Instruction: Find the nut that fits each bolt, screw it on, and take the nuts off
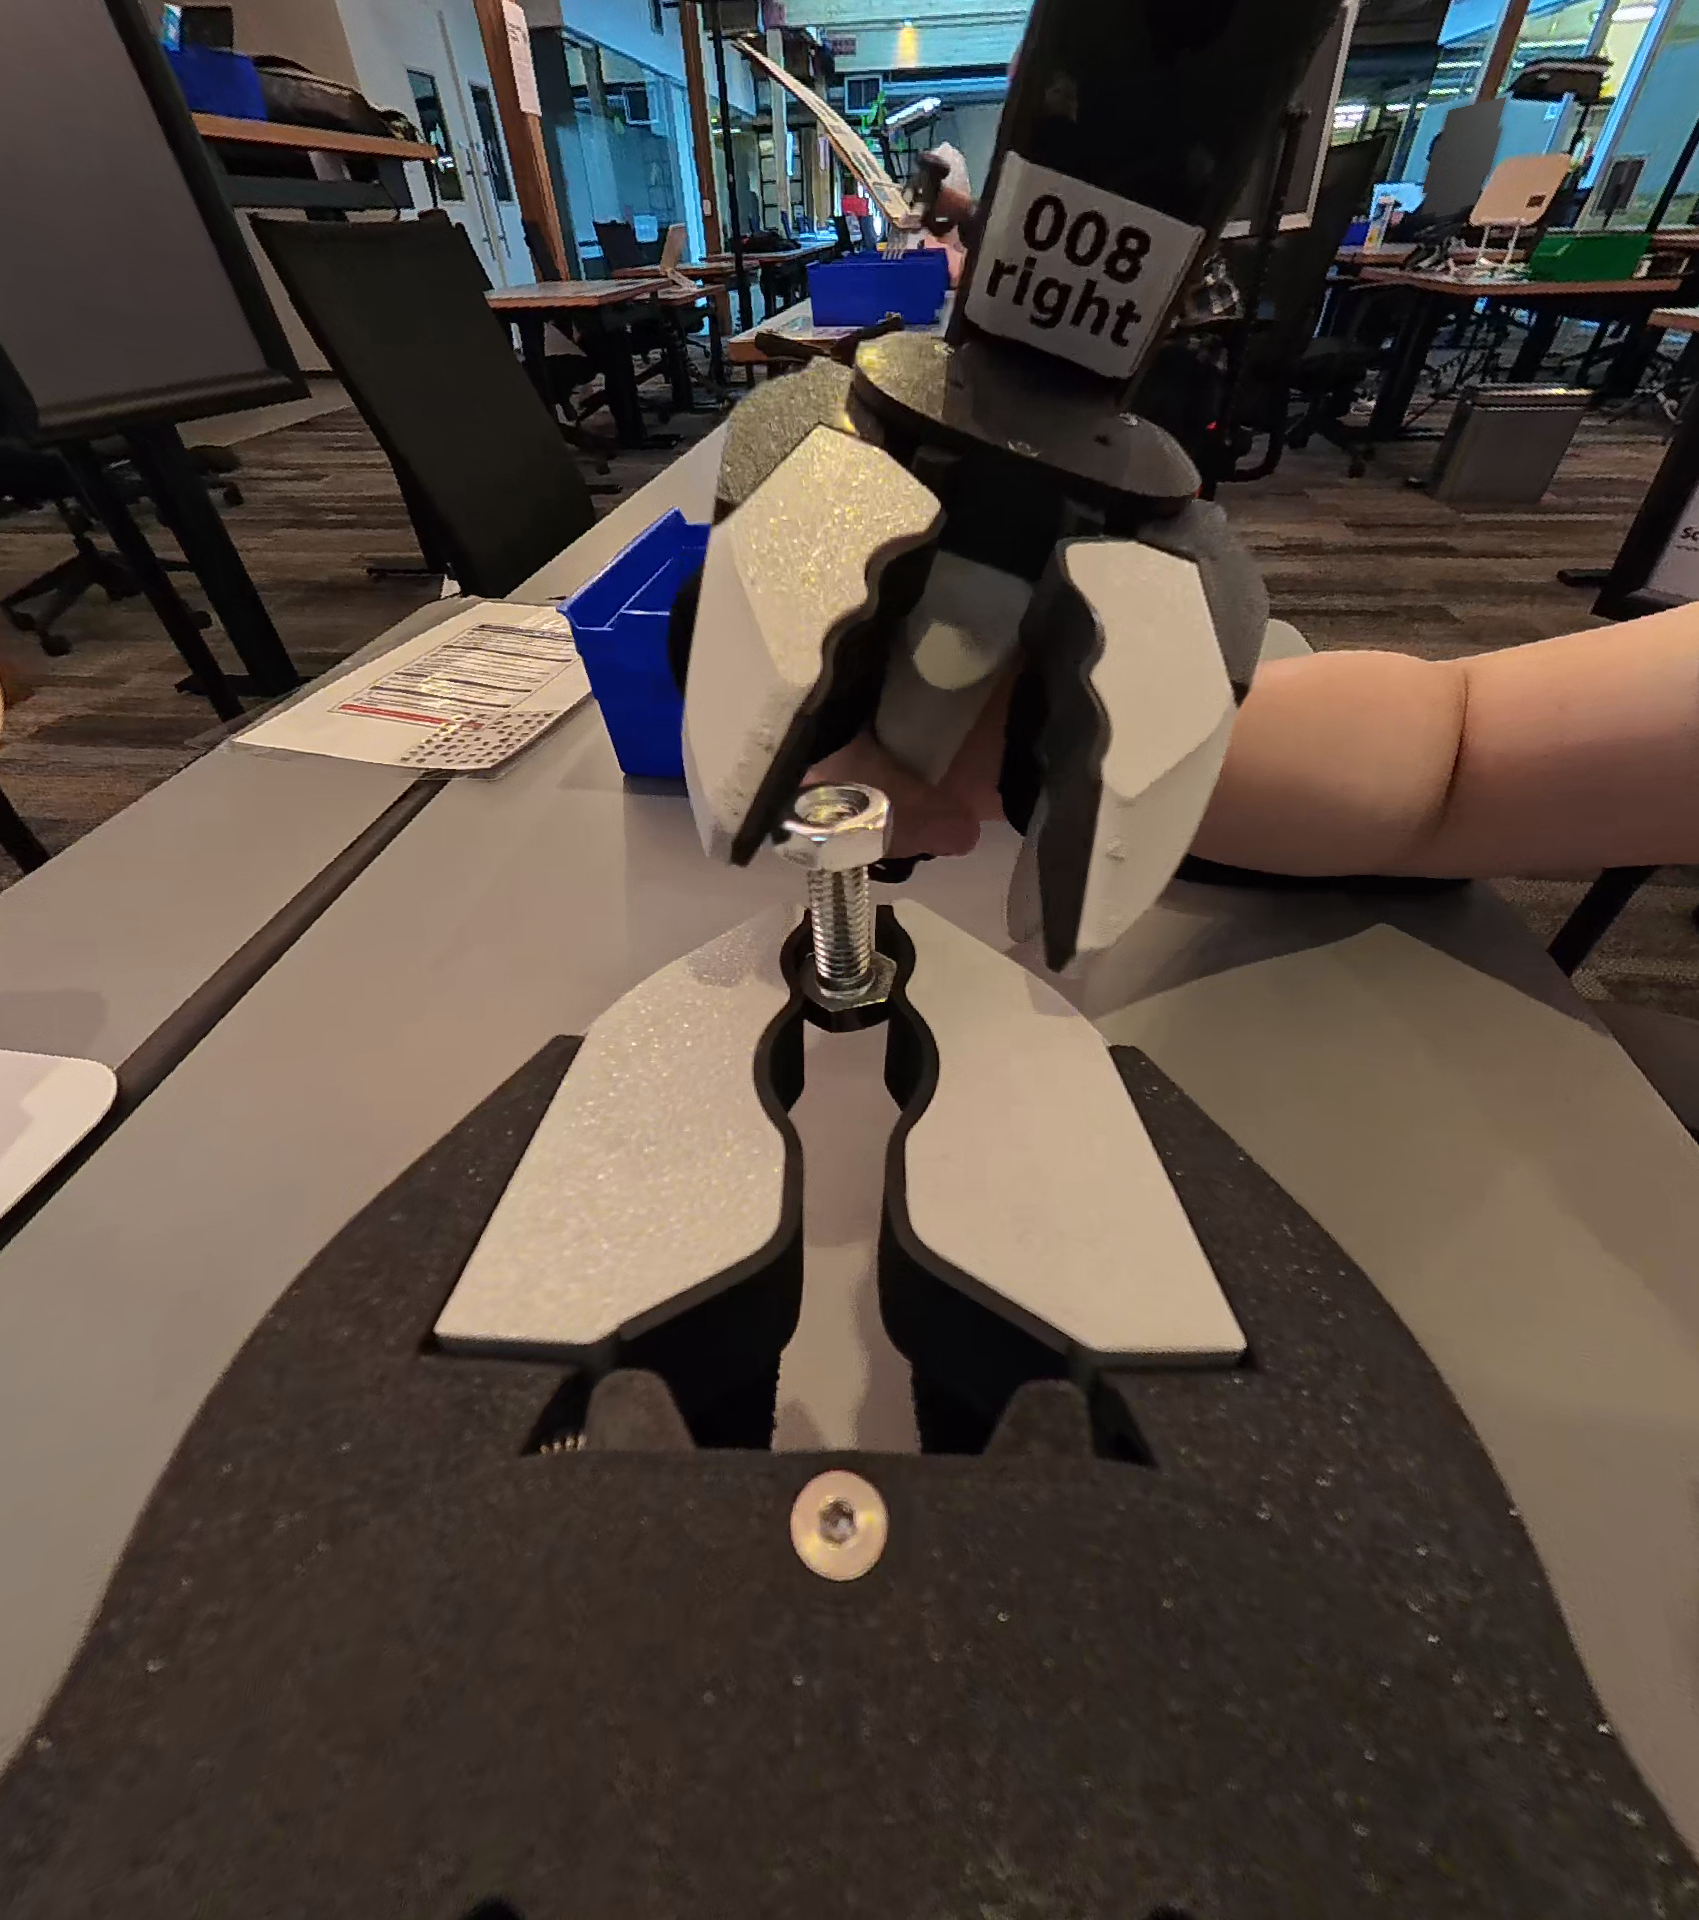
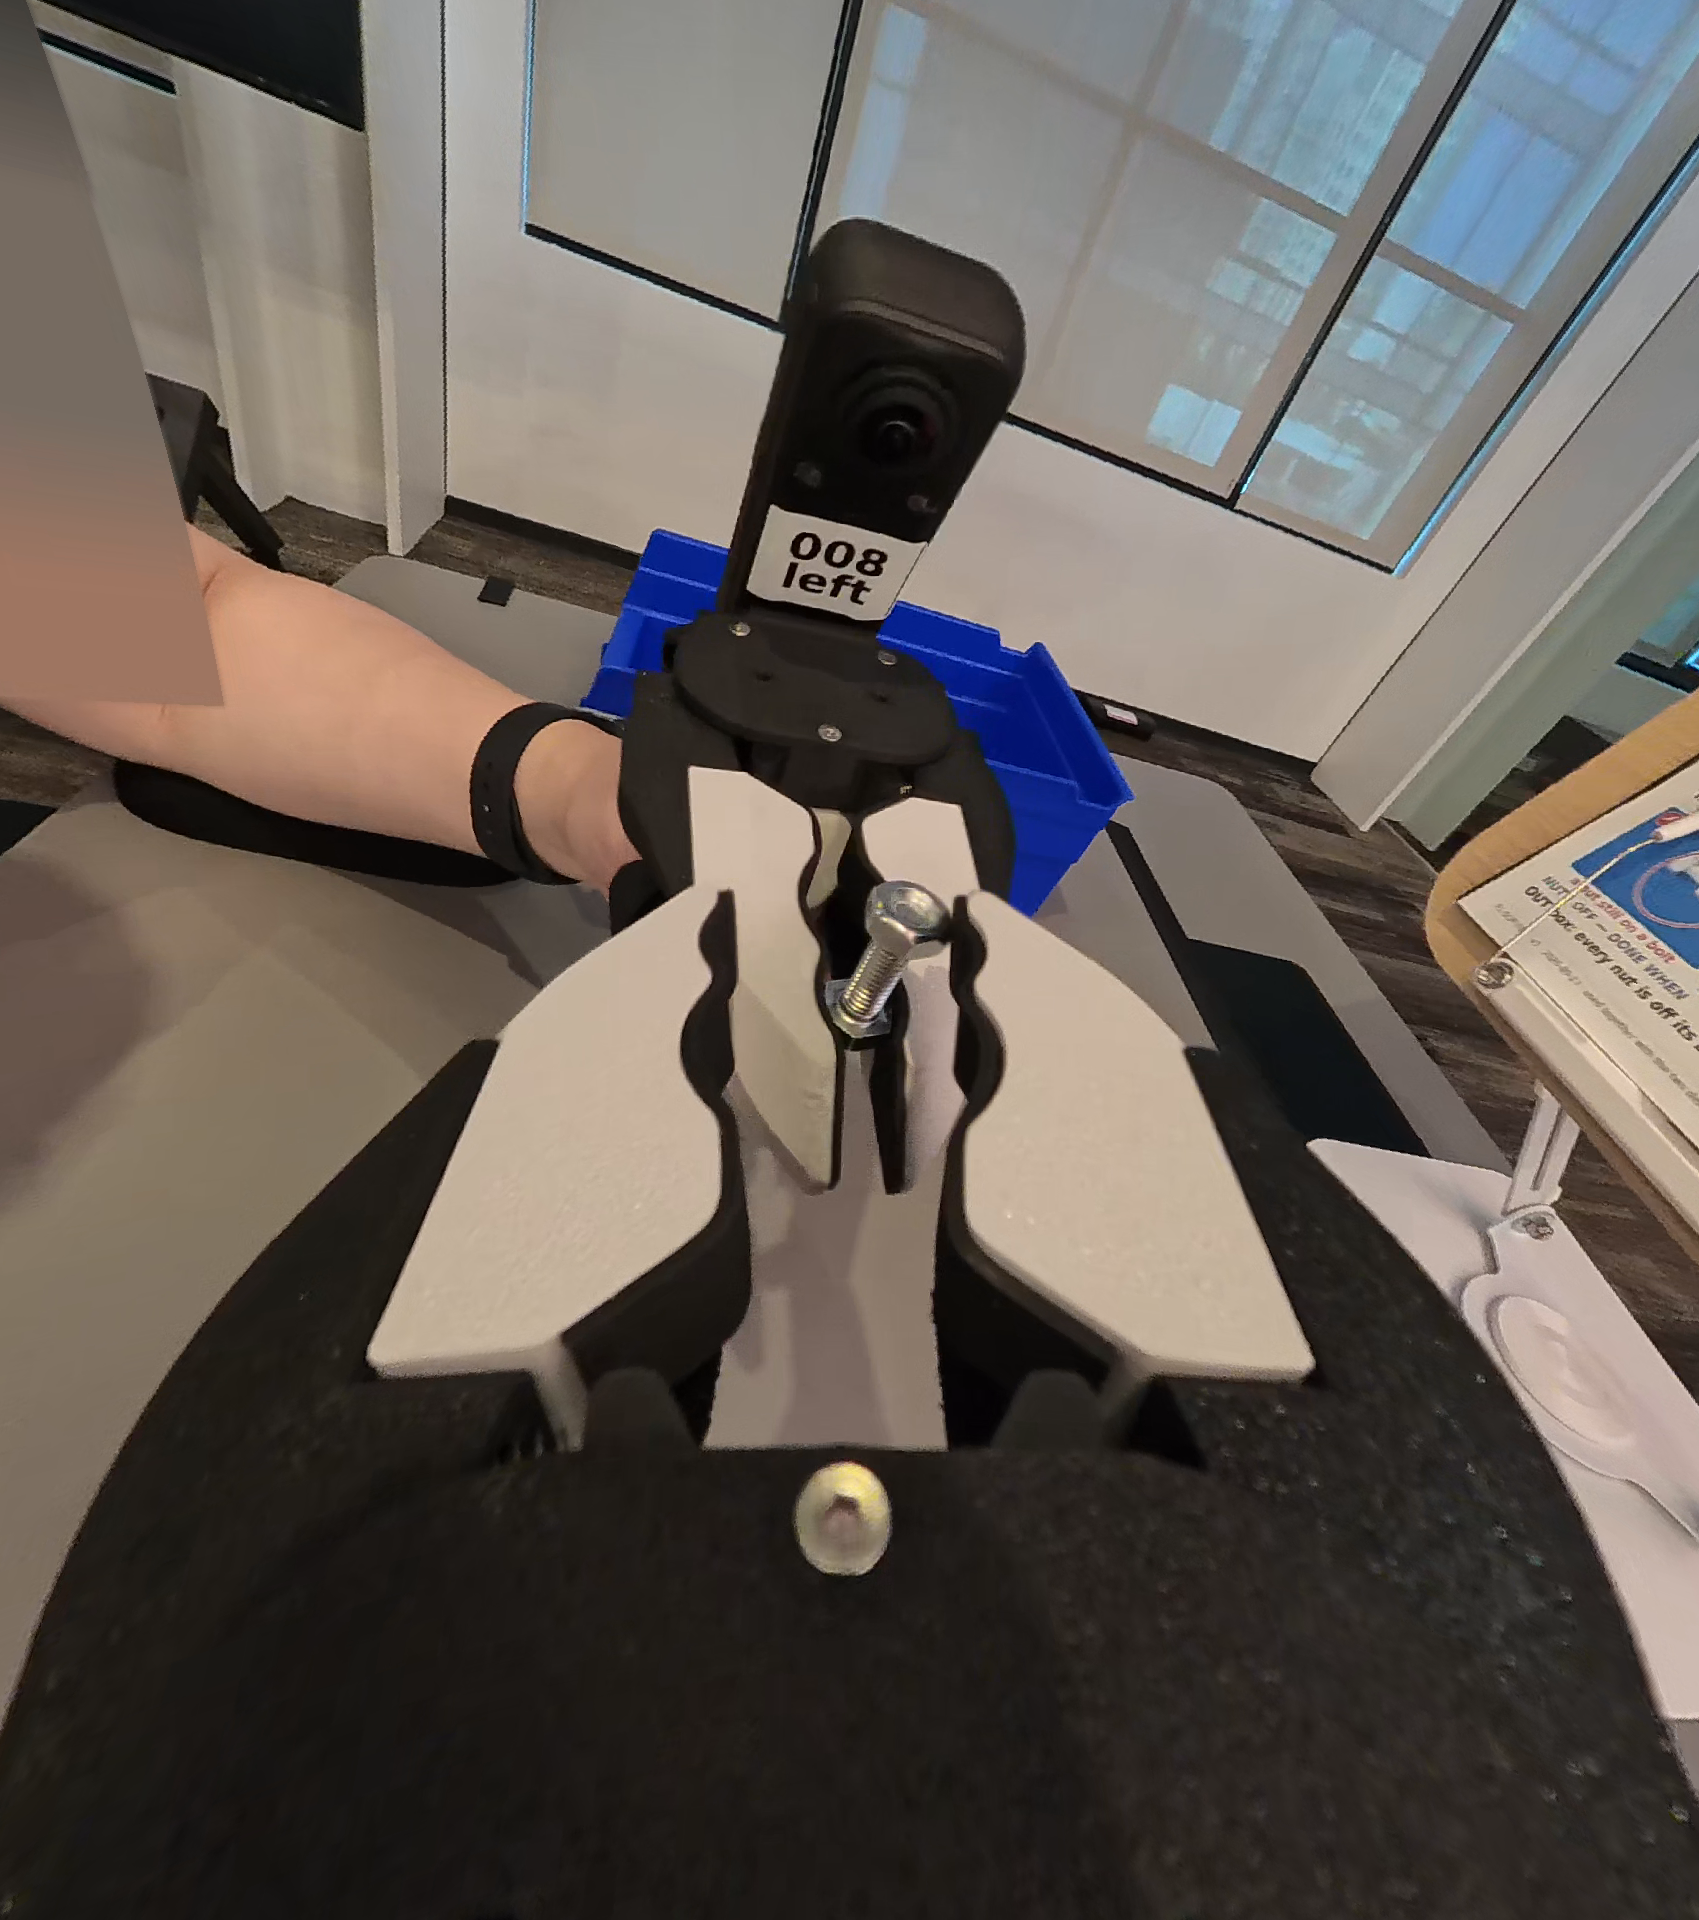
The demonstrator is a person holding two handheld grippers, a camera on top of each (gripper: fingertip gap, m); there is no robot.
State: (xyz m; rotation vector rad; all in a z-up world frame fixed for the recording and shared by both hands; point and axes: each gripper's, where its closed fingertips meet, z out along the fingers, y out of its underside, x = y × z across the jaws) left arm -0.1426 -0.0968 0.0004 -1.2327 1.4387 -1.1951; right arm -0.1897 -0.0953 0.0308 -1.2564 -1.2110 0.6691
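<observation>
Gripping the nut at frame centre, the left gripper steadies it so the right gripper, fingers wide around the bolt head, can turn it

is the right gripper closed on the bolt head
No, the right gripper is open, its fingers either side of the bolt head.

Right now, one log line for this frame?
left gripper: shut on nut | bolt: upright in nut | right gripper: open around bolt head | table
</observation>
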